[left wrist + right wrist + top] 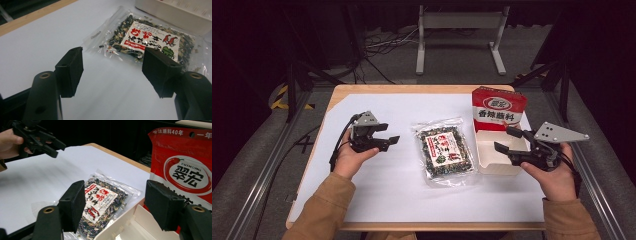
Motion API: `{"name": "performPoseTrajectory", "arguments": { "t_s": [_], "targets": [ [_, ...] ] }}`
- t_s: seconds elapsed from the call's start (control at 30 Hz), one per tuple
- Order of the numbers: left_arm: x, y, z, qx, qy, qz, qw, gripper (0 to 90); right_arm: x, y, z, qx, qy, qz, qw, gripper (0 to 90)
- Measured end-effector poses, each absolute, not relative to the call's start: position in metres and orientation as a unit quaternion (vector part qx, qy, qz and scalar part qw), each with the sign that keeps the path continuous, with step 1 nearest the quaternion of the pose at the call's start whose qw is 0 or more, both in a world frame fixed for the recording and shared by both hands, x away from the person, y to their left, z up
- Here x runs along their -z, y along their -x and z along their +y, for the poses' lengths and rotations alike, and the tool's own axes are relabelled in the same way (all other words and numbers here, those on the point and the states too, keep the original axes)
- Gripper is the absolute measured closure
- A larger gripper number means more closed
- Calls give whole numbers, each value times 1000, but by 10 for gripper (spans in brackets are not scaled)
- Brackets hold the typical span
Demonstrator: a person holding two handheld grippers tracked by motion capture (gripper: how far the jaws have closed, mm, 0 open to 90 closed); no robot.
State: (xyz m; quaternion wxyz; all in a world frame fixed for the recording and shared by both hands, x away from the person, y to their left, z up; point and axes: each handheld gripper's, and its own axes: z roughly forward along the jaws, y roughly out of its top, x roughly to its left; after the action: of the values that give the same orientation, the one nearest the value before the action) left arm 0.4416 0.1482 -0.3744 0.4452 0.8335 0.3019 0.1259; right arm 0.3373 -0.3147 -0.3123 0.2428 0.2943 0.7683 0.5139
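In the high view the left tongs (388,141) sit at centre left of the frame, jaws spread wide with nothing between them, tips pointing right toward the clear packet (445,151). In the left gripper view those tongs (113,72) frame bare white sheet at the bottom, while the packet (147,41) lies in the upper right, just beyond the tips and apart from them.

The right tongs (507,140) are at centre right of the high view, also gaping and holding nothing, tips hanging over the open white box (498,164). In the right gripper view these tongs (117,206) rise from the bottom edge, with the packet (100,202) between the jaws farther off and the box (132,230) at lower right.

The packet of dark dried bits with a red and white label lies flat at mid-frame of the high view, just beside the box's left wall. A red pouch (498,109) stands upright at the box's far end, upper right. All rest on a white sheet (377,200) covering the wooden desk (362,90).
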Motion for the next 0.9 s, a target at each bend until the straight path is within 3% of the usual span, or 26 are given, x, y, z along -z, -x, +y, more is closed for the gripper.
{"name": "performPoseTrajectory", "arguments": {
  "t_s": [0.13,0.4,0.9],
  "targets": [
    [377,-456,144,-102,-820,318,464,329,312,-335,-311,-515,-287,771,243,326],
    [382,-476,128,-112,-814,354,446,332,315,-329,-306,-511,-269,782,235,314],
    [412,-492,105,-62,-817,401,410,366,324,-325,-296,-518,-230,795,217,296]
  ]
}}
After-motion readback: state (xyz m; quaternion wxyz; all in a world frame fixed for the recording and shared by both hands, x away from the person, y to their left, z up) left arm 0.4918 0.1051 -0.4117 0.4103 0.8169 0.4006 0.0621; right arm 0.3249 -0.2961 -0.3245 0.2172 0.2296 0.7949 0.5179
